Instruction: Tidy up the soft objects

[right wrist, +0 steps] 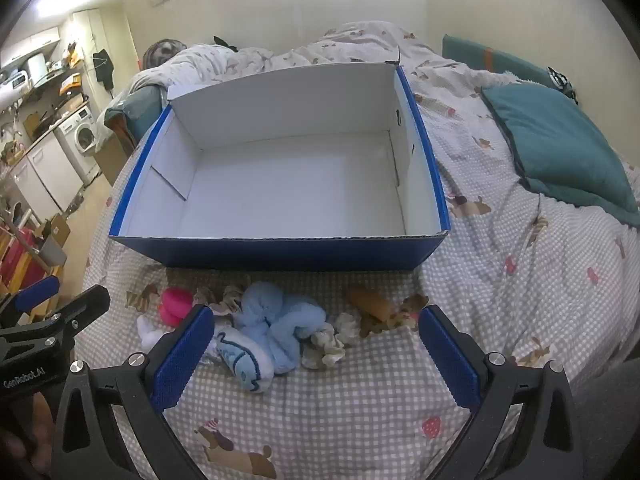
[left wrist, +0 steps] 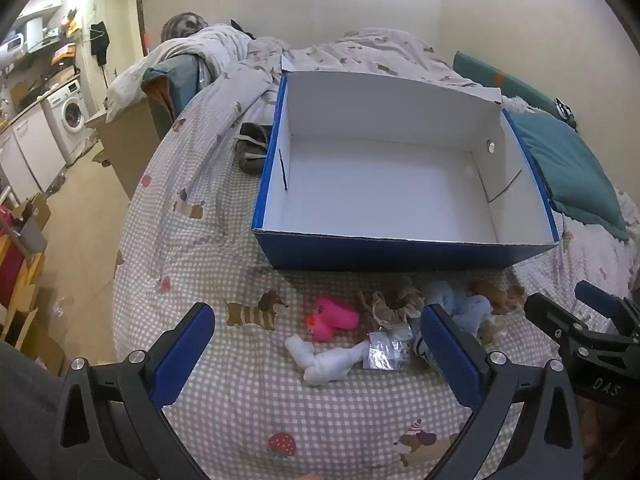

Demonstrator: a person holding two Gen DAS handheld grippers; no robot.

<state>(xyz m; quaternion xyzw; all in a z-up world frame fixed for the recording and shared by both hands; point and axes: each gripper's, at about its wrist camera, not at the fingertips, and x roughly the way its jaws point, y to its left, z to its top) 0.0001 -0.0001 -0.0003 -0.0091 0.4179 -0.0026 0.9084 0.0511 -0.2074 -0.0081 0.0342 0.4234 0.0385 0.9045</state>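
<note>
An empty blue box with a white inside [left wrist: 400,250] [right wrist: 280,254] stands on the checked bedspread. In front of it lies a row of soft things: a pink duck toy [left wrist: 334,318] [right wrist: 176,306], a white sock [left wrist: 328,360], a beige scrunchie [left wrist: 394,300], a light blue plush [left wrist: 468,306] [right wrist: 276,320], a small brown plush dog [left wrist: 498,294] [right wrist: 380,308] and a cream scrunchie [right wrist: 330,344]. My left gripper [left wrist: 320,354] is open and empty above the sock. My right gripper [right wrist: 318,354] is open and empty above the blue plush.
A teal cushion [left wrist: 572,172] [right wrist: 560,144] lies right of the box. A dark shoe-like item [left wrist: 252,148] lies left of it. A rumpled duvet [left wrist: 320,56] is behind. The bed edge drops to the floor at left, with a washing machine [left wrist: 70,114] beyond.
</note>
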